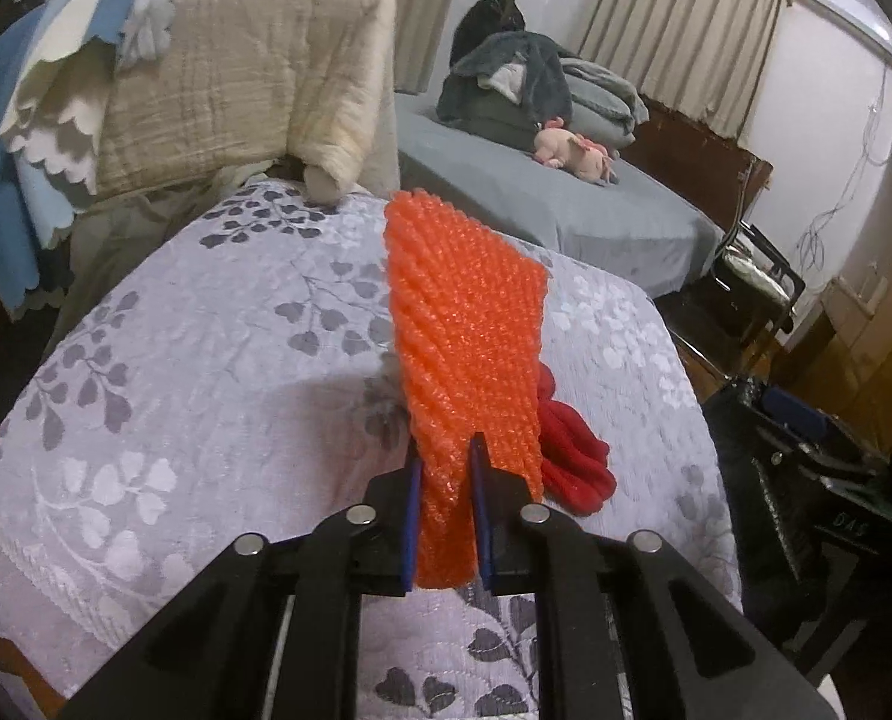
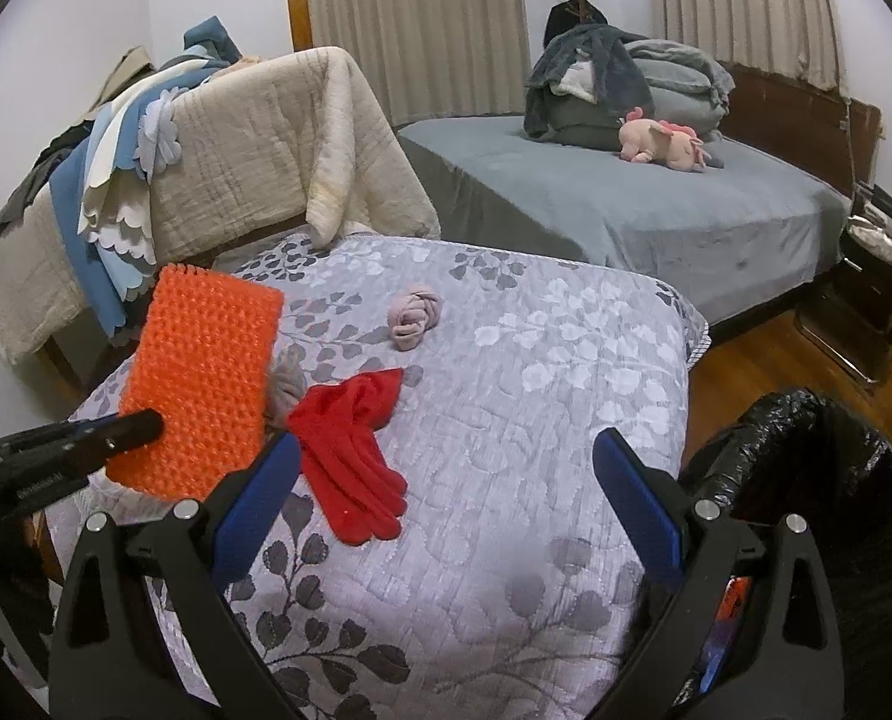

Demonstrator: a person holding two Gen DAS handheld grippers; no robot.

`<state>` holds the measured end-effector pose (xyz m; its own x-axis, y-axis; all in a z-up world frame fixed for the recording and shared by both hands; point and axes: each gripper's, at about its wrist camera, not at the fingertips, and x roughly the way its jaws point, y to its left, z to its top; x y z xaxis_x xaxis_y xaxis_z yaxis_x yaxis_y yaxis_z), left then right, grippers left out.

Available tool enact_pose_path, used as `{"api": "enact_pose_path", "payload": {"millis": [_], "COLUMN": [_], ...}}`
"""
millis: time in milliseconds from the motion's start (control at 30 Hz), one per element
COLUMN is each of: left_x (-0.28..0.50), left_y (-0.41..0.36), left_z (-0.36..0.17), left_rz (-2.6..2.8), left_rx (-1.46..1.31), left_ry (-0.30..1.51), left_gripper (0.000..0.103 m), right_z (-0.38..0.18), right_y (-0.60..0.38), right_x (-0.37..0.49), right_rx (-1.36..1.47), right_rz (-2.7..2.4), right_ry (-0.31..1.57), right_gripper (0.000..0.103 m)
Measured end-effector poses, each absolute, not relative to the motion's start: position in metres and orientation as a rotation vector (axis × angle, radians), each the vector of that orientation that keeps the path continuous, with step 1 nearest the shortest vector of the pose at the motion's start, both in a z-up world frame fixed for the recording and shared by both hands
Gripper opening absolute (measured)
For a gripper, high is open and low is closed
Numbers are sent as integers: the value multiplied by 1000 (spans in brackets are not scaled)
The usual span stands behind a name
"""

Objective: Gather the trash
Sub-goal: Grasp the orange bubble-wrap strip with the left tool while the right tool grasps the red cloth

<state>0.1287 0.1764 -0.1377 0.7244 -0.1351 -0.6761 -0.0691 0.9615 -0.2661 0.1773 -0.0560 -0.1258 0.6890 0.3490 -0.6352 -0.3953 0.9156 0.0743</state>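
Two grippers show over your leaf-patterned bedspread (image 2: 505, 420). Your left gripper (image 1: 446, 468) is clamped on the orange bubble wrap (image 1: 463, 330), lifted clear of the cover at its left side. Your right gripper (image 2: 446, 480) has its fingers wide apart, empty, near the red gloves (image 2: 350, 450); the black-lined bin (image 2: 805, 480) stands right.

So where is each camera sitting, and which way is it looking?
Left wrist: sits on the left gripper, looking down along its fingers, which pinch the orange bubble wrap above the leaf-print bed.
Right wrist: sits on the right gripper, looking over the same bed; its open blue fingers show.
Shared: bubble wrap, red gloves, grey bed, pink plush toy.
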Motion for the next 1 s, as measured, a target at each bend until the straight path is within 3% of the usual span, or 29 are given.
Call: {"api": "enact_pose_path", "payload": {"millis": [400, 567, 1000], "left_x": [126, 127, 128], "left_y": [206, 211, 219], "left_z": [-161, -167, -172], "left_rz": [73, 88, 83], "left_rx": [-253, -245, -277], "left_ry": [825, 831, 835], "left_gripper": [15, 15, 15], "right_z": [-142, -157, -190], "right_y": [-29, -14, 18], "right_x": [190, 197, 217], "right_rx": [-105, -123, -158], "right_rz": [446, 459, 489], "right_ry": [727, 763, 836], "right_gripper": [95, 85, 78]}}
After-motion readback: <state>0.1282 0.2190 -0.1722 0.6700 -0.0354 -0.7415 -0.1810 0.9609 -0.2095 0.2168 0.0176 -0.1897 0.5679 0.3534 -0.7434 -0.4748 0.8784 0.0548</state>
